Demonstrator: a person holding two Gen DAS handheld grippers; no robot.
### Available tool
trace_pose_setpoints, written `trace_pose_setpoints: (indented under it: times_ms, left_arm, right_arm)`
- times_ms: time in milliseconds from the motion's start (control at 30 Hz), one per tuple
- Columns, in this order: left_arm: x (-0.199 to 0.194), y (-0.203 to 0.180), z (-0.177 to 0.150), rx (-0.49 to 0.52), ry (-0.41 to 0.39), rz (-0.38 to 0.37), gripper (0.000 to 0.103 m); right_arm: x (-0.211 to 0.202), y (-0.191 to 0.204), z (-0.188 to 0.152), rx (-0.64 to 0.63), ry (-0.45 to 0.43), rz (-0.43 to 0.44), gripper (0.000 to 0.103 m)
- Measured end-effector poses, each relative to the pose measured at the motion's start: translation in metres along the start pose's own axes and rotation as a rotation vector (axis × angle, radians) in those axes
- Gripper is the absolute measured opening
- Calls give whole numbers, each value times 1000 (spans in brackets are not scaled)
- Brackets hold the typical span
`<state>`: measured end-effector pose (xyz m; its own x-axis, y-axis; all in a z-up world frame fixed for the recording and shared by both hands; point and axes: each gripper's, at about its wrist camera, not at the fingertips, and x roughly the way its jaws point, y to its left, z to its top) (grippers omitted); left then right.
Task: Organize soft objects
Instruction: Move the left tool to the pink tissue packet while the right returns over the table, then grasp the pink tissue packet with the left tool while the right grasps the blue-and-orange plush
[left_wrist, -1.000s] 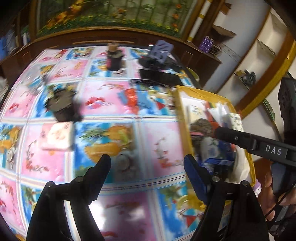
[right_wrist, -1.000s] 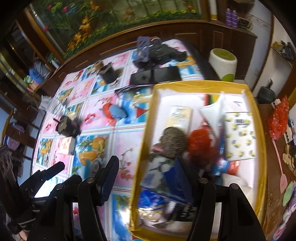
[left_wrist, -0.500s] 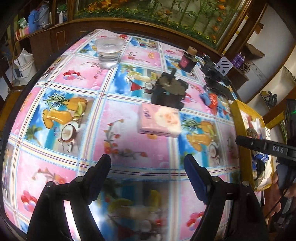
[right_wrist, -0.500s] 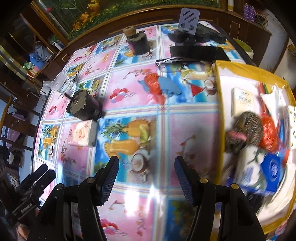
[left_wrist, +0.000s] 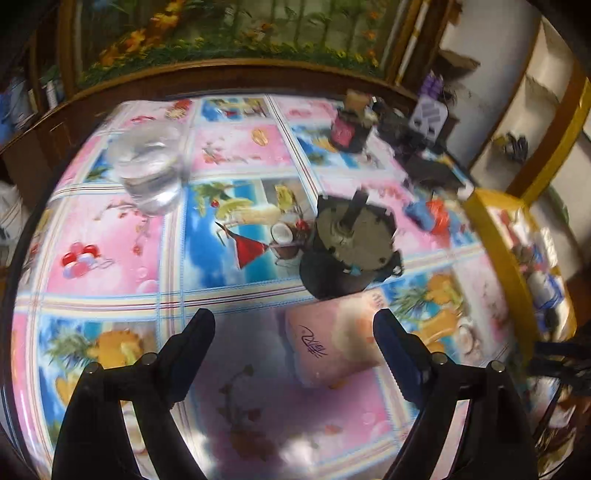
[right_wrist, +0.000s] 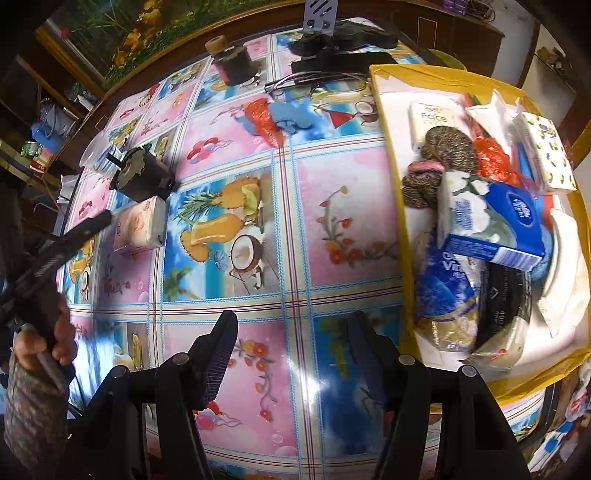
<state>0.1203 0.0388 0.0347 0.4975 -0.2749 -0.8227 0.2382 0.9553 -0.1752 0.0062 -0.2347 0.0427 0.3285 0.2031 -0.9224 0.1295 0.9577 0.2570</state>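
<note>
With its jaws spread wide and empty, the left tool (left_wrist: 293, 334) has the pink tissue pack (left_wrist: 334, 341) lying flat on the surface (left_wrist: 110, 236) just ahead, offset toward its right finger. The right tool (right_wrist: 291, 345), also gaping and empty, sits well away beside the yellow box (right_wrist: 400, 206), so the left looks the likelier picker; the pack's long axis runs roughly across the gap.
</note>
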Motion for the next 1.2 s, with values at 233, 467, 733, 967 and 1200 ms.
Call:
trace_pose_setpoints:
  times_ms: [233,467,733,967,1200]
  left_arm:
    - [30,-1,5,71,45,-99,87]
    - [23,-15,-11,79,68,-145,87]
    - [-10,-52,-58,37,96,-177,87]
    - [-23,-35,-60,-83,87,-108,87]
    - [-30,-22,-56,-141,71,-71,87]
  right_arm:
    - [-1,-19,-8,44,5,-3,69]
    - [-2,-18,9,16,6,6,69]
    - [3,25,74,-174,-53,-6,69]
    - [47,54,141,-388,-135,-122,72]
    - [89,48,183,-425,-124,-94,71]
